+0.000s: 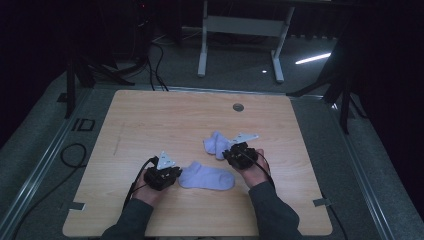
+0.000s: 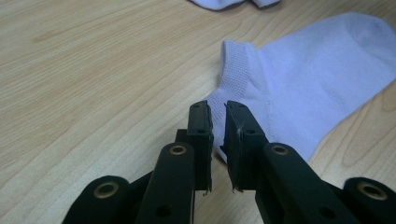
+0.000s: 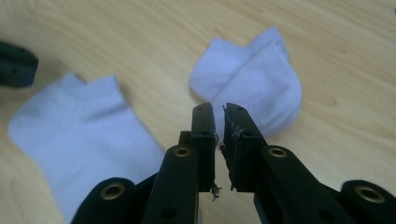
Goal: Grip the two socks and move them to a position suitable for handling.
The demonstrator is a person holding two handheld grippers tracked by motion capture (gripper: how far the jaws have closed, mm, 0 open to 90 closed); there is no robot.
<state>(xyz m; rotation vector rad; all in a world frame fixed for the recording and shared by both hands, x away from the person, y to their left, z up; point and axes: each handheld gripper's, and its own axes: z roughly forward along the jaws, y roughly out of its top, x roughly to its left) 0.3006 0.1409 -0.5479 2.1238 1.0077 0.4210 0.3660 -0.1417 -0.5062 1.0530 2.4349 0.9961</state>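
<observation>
Two pale lilac ankle socks lie on the table. The flat sock (image 1: 207, 177) lies stretched out near the person's edge, between the two grippers, its ribbed cuff toward the left gripper and its rounded toe toward the right hand. The left gripper view shows its fine knit, the ribbed band at the opening and a seam down the heel. The bunched sock (image 1: 216, 143) lies just beyond it, folded on itself into a short, rounded shape, apart from the flat one.

The left gripper (image 2: 218, 128) sits at the flat sock's cuff end, its jaws released with a narrow gap between them and nothing pinched; the sock's heel edge lies right behind the tips. The right gripper (image 3: 218, 126) is above the table with the bunched sock just past its tips; its jaws also stand slightly parted and grasp nothing. In the high view each gripper is held in a hand with a dark sleeve, and black cables trail back from them.

The table (image 1: 150, 120) is light wood-grain with rounded corners and a round grommet (image 1: 238, 107) near its far edge. It stands on a grey floor (image 1: 35, 145) in a dim room. Beyond it are the white legs of a desk (image 1: 202, 50), dark stands at both sides, and a bright streak of light (image 1: 312, 58) on the floor.
</observation>
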